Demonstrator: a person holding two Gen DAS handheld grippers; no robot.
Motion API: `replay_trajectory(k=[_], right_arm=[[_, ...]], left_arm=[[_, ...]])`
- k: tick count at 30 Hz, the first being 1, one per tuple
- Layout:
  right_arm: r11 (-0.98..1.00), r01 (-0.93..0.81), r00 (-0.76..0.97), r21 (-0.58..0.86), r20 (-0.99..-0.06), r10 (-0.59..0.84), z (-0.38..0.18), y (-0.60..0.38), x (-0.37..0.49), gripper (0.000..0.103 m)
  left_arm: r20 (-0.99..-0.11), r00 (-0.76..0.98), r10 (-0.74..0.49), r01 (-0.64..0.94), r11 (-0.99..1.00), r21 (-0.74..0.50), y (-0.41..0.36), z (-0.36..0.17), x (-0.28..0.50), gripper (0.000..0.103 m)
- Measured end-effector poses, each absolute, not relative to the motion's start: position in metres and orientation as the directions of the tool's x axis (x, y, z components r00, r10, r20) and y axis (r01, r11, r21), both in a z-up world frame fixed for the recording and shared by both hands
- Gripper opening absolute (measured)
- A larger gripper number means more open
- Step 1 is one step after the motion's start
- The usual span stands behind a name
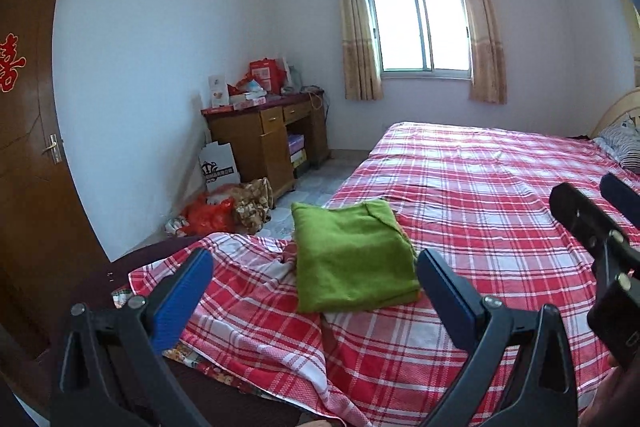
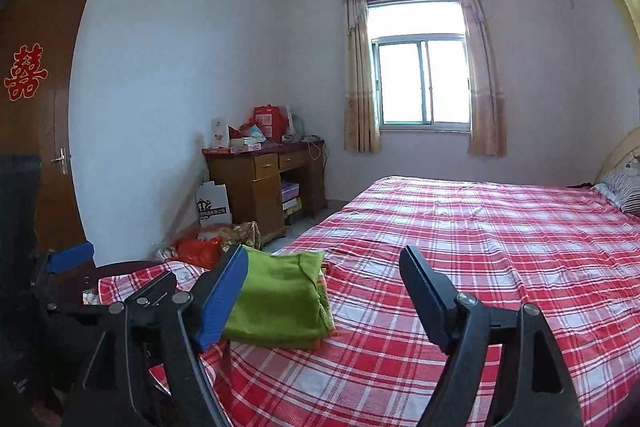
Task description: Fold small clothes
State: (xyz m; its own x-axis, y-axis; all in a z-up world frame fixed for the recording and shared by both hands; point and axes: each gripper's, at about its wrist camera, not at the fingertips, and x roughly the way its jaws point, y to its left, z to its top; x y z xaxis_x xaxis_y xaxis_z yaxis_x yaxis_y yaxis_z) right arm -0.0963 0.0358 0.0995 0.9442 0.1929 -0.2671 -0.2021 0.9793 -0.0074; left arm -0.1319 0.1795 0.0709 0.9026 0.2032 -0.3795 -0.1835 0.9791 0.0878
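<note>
Left wrist view: bed [image 1: 480, 187] under a red-and-white plaid sheet fills the right and lower frame; sheet rumpled and pulled back at the near left corner, dark mattress edge exposed there. White walls, curtained window [image 1: 420, 31] in the far wall, brown door [image 1: 28, 147] with a red paper character at left. Wooden desk [image 1: 272, 131] in the far left corner, its top crowded with boxes and red bags; white carton, orange bag and a patterned bundle on the floor beside it. Striped pillow at the headboard, far right edge.

Folded green garment [image 1: 352, 255] lies flat on the bed near its left edge, towards the near left corner. A strip of orange shows under its right side in the right wrist view, possibly a second piece; too small to tell.

Left gripper [image 1: 316, 285]: jaws spread wide, nothing between them, raised above the sheet and clear of the garment.

Right gripper [image 2: 326, 289]: jaws wide apart, empty, touching nothing; its left blue pad overlaps the garment in view only
</note>
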Motion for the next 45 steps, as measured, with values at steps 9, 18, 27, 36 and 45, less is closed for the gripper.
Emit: replay_trajectory(k=[9, 18, 27, 36, 45], right_arm=[[0.984, -0.179, 0.947, -0.006, -0.271, 0.171, 0.099, 0.036, -0.099, 0.079], [0.986, -0.167, 0.946, 0.019, -0.280, 0.165, 0.098, 0.031, -0.099, 0.079], [0.986, -0.164, 0.939, 0.033, -0.302, 0.166, 0.093, 0.030, -0.095, 0.079], [0.987, -0.149, 0.936, 0.054, -0.314, 0.158, 0.090, 0.022, -0.093, 0.080], [0.987, -0.150, 0.932, 0.063, -0.324, 0.162, 0.088, 0.021, -0.091, 0.080]], left_arm=[[-0.389, 0.899, 0.201, -0.176, 0.979, 0.099, 0.174, 0.072, -0.135, 0.103], [-0.395, 0.895, 0.207, -0.179, 0.978, 0.105, 0.175, 0.070, -0.133, 0.103], [-0.404, 0.891, 0.208, -0.179, 0.978, 0.108, 0.174, 0.068, -0.131, 0.103], [-0.420, 0.885, 0.200, -0.171, 0.979, 0.107, 0.174, 0.065, -0.127, 0.103], [-0.428, 0.881, 0.200, -0.169, 0.980, 0.109, 0.172, 0.063, -0.125, 0.103]])
